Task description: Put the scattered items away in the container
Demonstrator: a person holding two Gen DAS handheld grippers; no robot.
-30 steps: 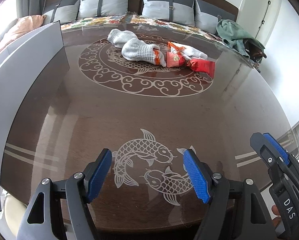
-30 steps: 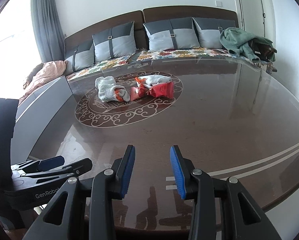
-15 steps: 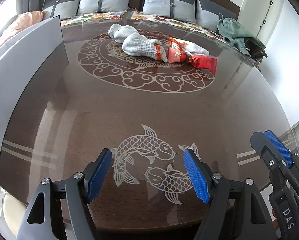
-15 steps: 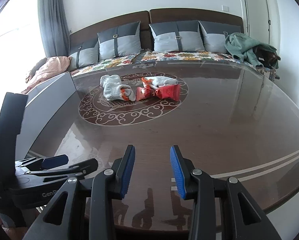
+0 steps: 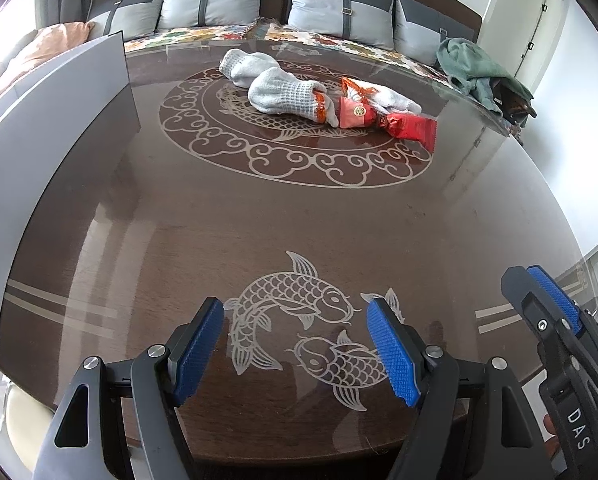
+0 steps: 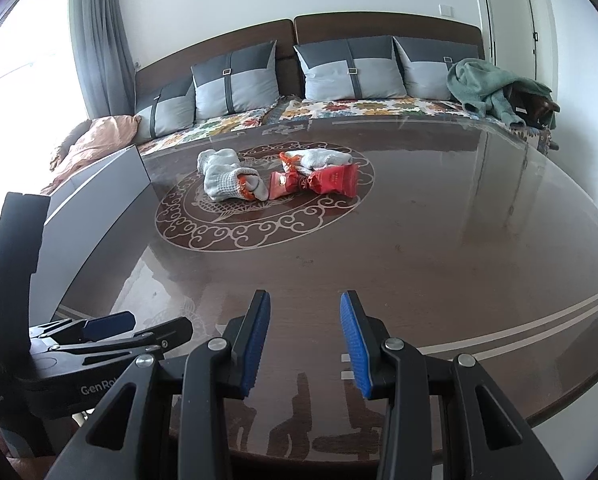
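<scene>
Over the near edge of the brown table (image 5: 187, 216) both the left gripper (image 5: 295, 344) and right gripper (image 6: 304, 340) hang with jaws apart and empty, while the socks (image 5: 287, 96) and red packets (image 5: 409, 126) (perhaps snacks) lie far off beside the grey container (image 5: 59, 120) at left.

A glossy dark table (image 6: 439, 240) fronts a cushioned sofa (image 6: 339, 108), white walls and a bright curtained window (image 6: 31, 40).

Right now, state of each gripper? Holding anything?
Left gripper: open, nothing between its pads, over the near end of the table.
Right gripper: open, narrower gap, empty.
</scene>
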